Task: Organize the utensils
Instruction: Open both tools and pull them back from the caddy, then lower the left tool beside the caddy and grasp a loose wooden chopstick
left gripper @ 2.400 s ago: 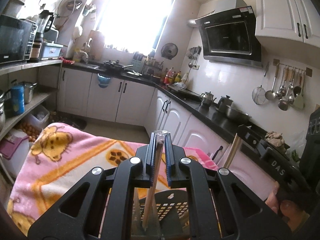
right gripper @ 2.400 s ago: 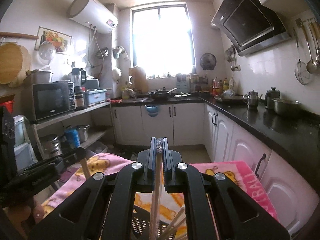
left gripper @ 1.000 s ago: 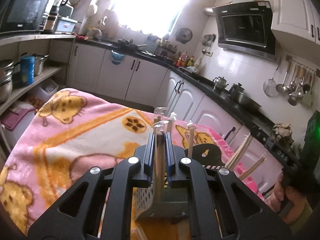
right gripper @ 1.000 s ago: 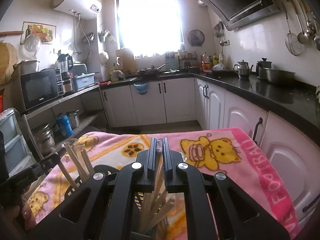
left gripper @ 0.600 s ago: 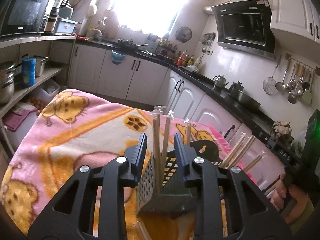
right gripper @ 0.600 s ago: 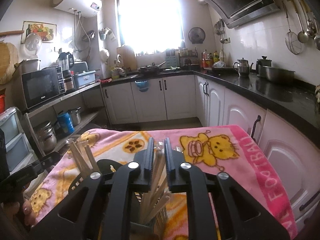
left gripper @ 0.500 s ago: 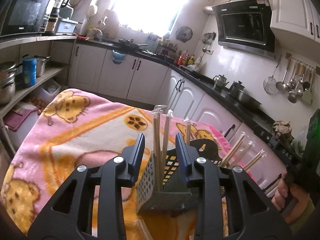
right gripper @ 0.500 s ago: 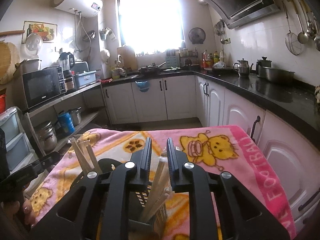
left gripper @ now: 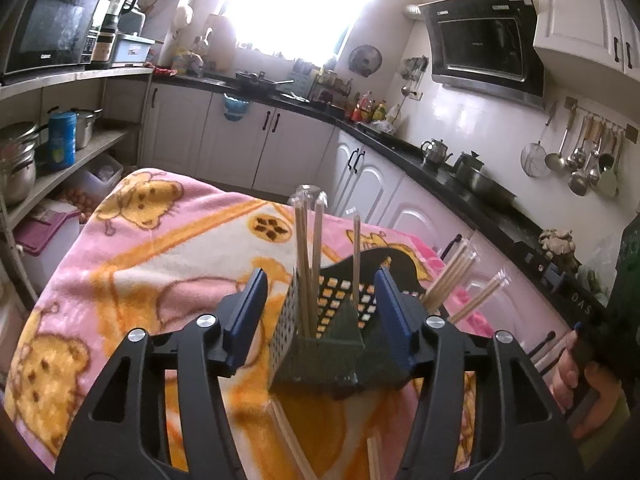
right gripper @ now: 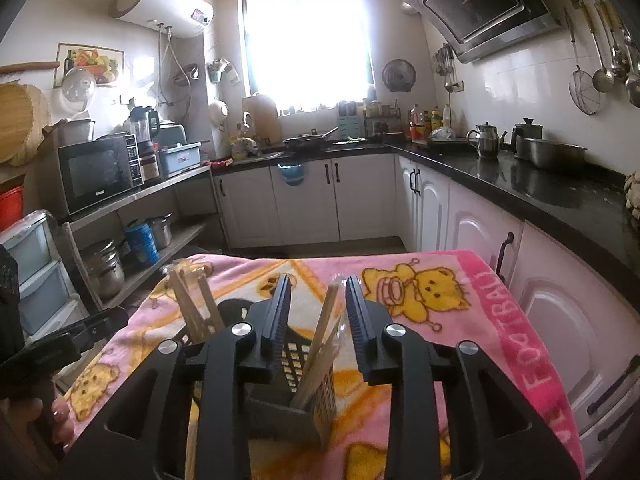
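Observation:
A dark perforated utensil holder point(left gripper: 320, 344) stands on the pink cartoon blanket point(left gripper: 132, 264). Several wrapped wooden chopsticks point(left gripper: 306, 264) stand upright in its near compartment, and more lean out at its right point(left gripper: 448, 276). My left gripper point(left gripper: 320, 304) is open, its blue pads either side of the holder, holding nothing. In the right wrist view the same holder point(right gripper: 308, 400) sits below my right gripper point(right gripper: 316, 316), which is open with chopsticks point(right gripper: 320, 340) leaning between its fingers, untouched. Another bunch point(right gripper: 196, 308) stands at the holder's left.
Loose chopsticks point(left gripper: 292, 444) lie on the blanket in front of the holder. White cabinets and a dark counter point(right gripper: 540, 188) run along the right with a kettle and pans. Shelves with pots and a microwave point(right gripper: 100, 172) stand at the left.
Both grippers held chopsticks shut in their fingers, lowered them into the holder, then opened wide and let go. The chopsticks now stand in the holder.

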The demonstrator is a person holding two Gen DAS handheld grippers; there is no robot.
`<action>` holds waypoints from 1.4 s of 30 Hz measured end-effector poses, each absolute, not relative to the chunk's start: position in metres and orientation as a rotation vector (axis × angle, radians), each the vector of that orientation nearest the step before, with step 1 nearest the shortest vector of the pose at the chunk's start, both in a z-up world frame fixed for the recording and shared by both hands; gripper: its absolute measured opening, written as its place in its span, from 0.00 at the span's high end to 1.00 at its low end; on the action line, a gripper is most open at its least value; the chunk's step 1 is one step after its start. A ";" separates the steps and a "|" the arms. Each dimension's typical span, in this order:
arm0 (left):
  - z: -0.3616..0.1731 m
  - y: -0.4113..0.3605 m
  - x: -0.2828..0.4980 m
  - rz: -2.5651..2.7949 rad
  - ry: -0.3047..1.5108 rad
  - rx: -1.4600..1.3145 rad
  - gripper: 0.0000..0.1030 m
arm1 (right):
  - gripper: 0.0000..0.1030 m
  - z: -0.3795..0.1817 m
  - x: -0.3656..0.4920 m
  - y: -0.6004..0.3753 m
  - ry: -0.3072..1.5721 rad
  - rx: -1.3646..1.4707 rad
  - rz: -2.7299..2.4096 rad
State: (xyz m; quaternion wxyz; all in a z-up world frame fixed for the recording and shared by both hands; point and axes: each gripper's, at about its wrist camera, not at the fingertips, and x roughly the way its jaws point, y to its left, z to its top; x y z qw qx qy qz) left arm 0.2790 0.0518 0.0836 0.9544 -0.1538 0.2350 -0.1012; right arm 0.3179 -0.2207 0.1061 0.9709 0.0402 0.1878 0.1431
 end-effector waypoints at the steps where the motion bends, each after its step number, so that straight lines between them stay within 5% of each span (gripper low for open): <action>1: 0.082 0.051 0.275 -0.206 0.480 -0.308 0.50 | 0.72 0.106 0.315 -0.221 0.381 0.080 0.291; 12: 0.061 0.050 0.245 -0.203 0.531 -0.285 0.39 | 0.60 0.082 0.275 -0.211 0.443 0.054 0.326; 31: 0.026 0.050 0.217 -0.190 0.617 -0.251 0.11 | 0.58 0.027 0.241 -0.196 0.590 0.029 0.365; 42: 0.001 0.056 0.213 -0.164 0.716 -0.244 0.11 | 0.56 0.002 0.232 -0.180 0.679 0.010 0.408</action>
